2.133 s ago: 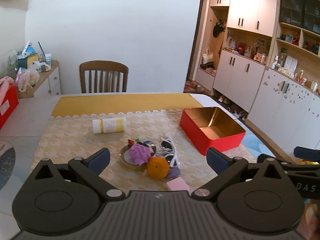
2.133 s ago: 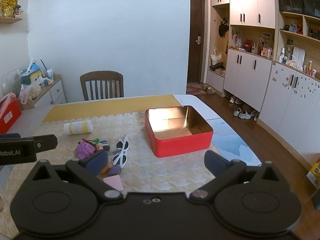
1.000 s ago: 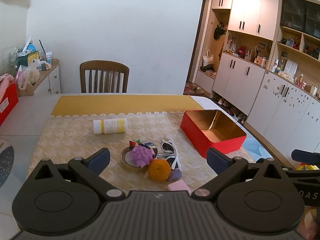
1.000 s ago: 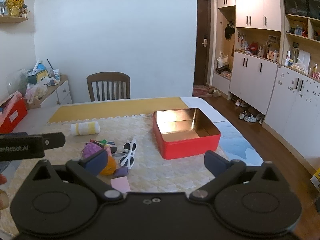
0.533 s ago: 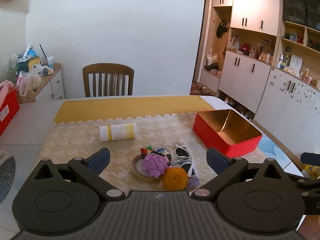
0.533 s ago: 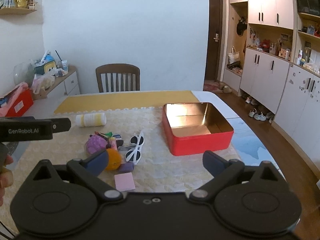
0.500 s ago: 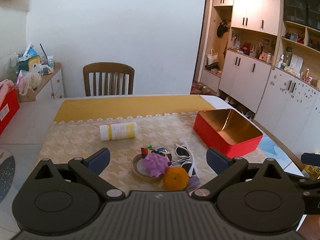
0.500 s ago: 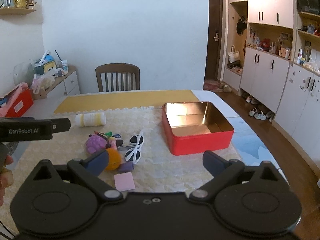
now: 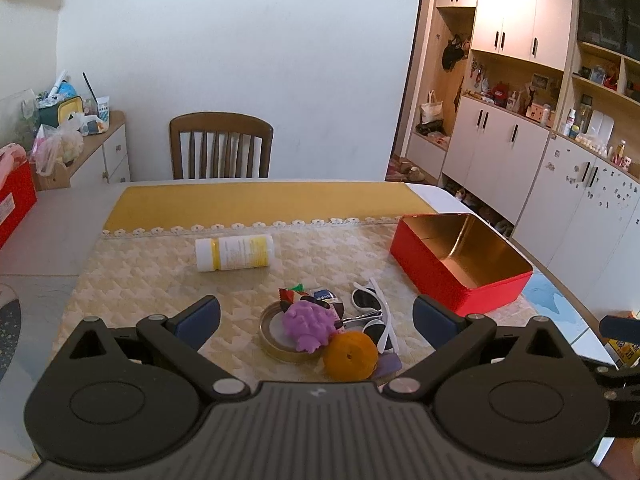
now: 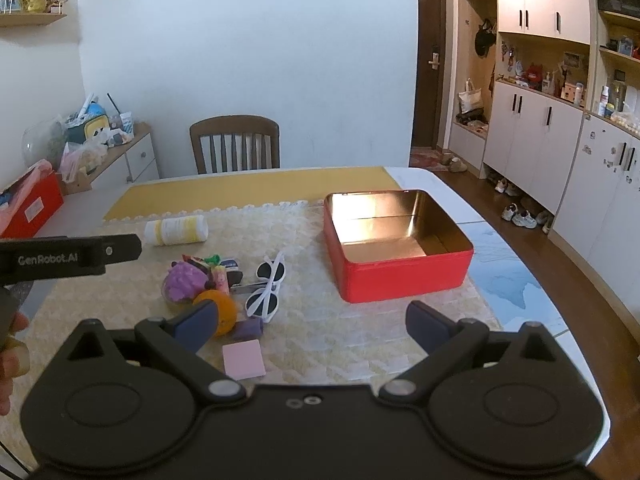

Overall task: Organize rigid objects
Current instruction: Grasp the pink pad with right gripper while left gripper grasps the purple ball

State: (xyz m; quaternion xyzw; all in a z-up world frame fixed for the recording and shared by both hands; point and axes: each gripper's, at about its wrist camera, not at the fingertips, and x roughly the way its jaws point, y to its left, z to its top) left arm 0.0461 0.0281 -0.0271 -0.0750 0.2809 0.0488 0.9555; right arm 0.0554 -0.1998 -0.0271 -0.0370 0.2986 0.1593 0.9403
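Observation:
A small heap lies on the cream mat: an orange [image 9: 350, 355], a purple bumpy toy [image 9: 308, 325] on a round lid [image 9: 276, 332], white sunglasses [image 9: 374, 312] and candy wrappers. A white and yellow bottle [image 9: 234, 252] lies on its side farther back. An open red tin [image 9: 460, 260] with a gold inside stands at the right. My left gripper [image 9: 316, 316] hovers open above the heap. My right gripper [image 10: 312, 322] is open too, short of the red tin [image 10: 394, 246], with the sunglasses [image 10: 269, 286] and a pink note pad [image 10: 243, 358] near its left finger.
A wooden chair [image 9: 221, 146] stands behind the table's far edge. A yellow runner [image 9: 264, 204] covers the back of the table. White cabinets [image 9: 520, 152] line the right wall. A cluttered sideboard [image 9: 76, 136] and a red box [image 9: 12, 204] sit at the left.
Both grippers have drifted left over the last two seconds, so the heap and tin appear farther right. Both stay open and nothing was picked up.

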